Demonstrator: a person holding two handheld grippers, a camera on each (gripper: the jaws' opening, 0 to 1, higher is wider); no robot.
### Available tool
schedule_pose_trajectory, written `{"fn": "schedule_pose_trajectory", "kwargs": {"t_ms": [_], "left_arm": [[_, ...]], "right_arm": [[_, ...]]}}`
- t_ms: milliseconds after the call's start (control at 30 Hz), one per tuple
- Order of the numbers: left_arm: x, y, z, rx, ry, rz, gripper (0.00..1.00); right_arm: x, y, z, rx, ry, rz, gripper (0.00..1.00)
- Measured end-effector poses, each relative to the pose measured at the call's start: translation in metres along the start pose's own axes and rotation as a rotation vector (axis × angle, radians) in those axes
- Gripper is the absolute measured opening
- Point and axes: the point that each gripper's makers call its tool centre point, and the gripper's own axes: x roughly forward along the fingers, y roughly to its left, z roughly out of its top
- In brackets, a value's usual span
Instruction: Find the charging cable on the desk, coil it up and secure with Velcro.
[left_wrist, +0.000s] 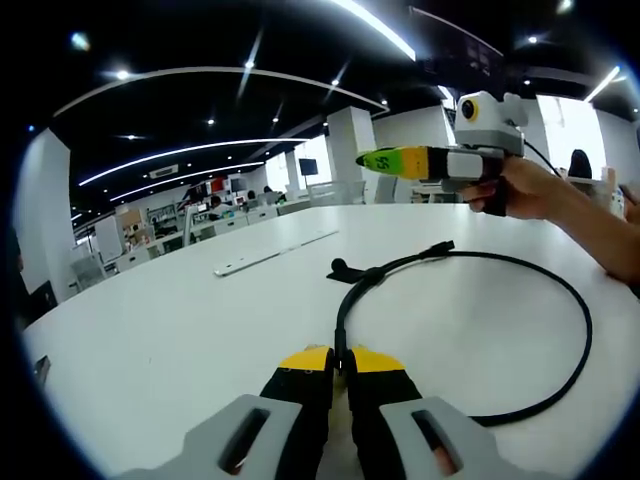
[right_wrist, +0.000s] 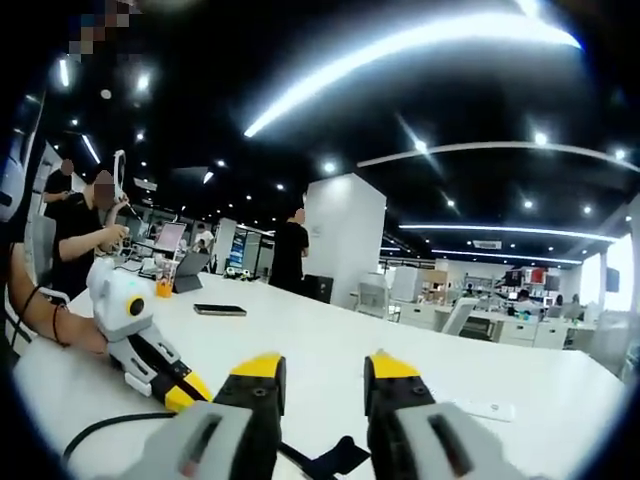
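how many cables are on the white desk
1. A black charging cable lies in a loose loop on the white desk, one end pinched between the left gripper's jaws. Others may lie out of view.

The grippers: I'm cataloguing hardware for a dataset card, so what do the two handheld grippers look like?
Both match. The left gripper has black jaws with yellow tips on grey slotted bases. The right gripper has the same yellow-tipped black jaws; seen from the side in the left gripper view, its jaw tip looks yellow-green with a small dark marking, and its body is white and grey under a white box, with a thin dark cable trailing behind.
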Motion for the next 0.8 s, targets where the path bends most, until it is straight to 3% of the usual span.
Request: {"fn": "schedule_pose_trajectory", "kwargs": {"t_ms": [800], "left_arm": [[0.0003, -0.0011, 0.0011, -0.008, -0.007, -0.007, 0.11]], "right_arm": [[0.0003, 0.0017, -0.0029, 0.011, 0.004, 0.002, 0.32]]}}
